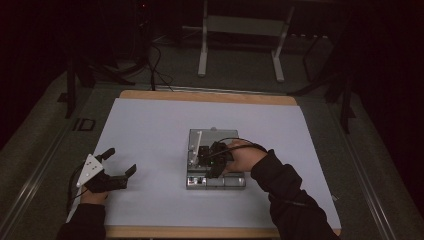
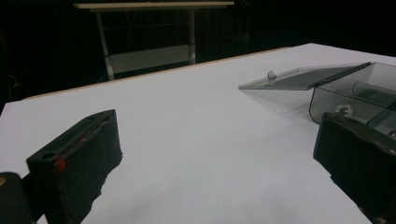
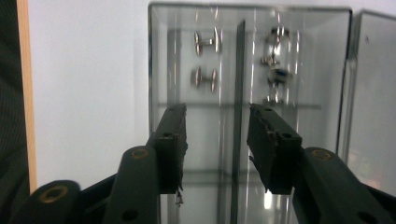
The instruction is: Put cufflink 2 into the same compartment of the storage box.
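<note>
Hovering over the clear box (image 1: 216,159) at the frame's centre, my right gripper (image 3: 217,140) had its jaws apart, empty; my left gripper (image 1: 116,167) rested wide open at lower left.

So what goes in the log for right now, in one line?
left gripper: open, empty, on table | right gripper: open, empty, over box | lid: open | cufflinks: in box

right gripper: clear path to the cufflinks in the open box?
Probably yes. The right gripper hangs over the clear compartment box, lid open, jaws apart and empty. The cufflinks lie uncovered; only the central divider crowds them.
</note>
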Available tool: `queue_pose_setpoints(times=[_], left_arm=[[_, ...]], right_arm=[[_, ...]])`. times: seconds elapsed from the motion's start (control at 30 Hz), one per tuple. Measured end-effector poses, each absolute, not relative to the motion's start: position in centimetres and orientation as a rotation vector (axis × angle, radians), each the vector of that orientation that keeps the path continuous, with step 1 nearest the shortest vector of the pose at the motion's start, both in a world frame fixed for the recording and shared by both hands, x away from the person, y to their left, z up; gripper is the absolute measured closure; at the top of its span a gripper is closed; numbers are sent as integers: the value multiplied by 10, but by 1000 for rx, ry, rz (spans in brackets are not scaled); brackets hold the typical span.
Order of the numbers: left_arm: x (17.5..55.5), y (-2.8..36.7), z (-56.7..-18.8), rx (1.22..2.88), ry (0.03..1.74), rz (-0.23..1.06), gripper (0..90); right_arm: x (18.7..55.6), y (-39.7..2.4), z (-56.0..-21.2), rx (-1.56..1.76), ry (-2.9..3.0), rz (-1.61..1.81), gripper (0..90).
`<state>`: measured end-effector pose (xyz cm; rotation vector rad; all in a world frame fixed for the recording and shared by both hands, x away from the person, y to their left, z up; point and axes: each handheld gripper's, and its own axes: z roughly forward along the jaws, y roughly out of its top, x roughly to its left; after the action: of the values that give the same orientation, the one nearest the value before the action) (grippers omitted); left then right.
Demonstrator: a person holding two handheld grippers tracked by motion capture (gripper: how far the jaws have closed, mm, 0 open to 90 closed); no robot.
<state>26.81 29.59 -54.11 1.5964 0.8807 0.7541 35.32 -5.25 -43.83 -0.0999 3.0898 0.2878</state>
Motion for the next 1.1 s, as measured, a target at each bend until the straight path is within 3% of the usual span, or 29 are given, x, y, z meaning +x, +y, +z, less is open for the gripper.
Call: queue_pose_setpoints(times=[0.73, 1.1], left_arm=[[268, 296, -541, 1595, 875, 754, 16], [268, 295, -541, 1594, 876, 756, 17]], right_arm=[[376, -148, -432, 261, 2963, 253, 182], [383, -195, -444, 474, 2950, 255, 152]])
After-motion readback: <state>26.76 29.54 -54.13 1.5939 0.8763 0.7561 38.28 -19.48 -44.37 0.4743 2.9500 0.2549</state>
